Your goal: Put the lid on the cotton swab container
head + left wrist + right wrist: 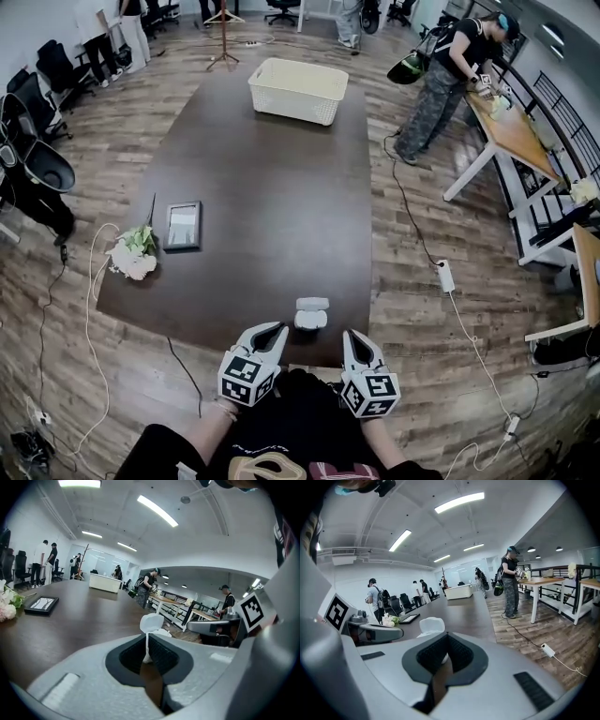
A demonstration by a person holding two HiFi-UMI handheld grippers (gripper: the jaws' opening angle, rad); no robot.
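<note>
White plastic cotton swab container (310, 321) sat at dark brown worktop (262, 206) edge, white lid (312, 304) not on yet; left gripper (277, 329) and right gripper (351, 336) both closed, empty

No word, number or brand can be read in any view. The marker cube (248, 378) on the left gripper (275, 330) and its twin (370, 394) on the right gripper (352, 336) carry only black-and-white square code patterns. White print on the person's dark shirt (281, 436) is too small to read.
</note>
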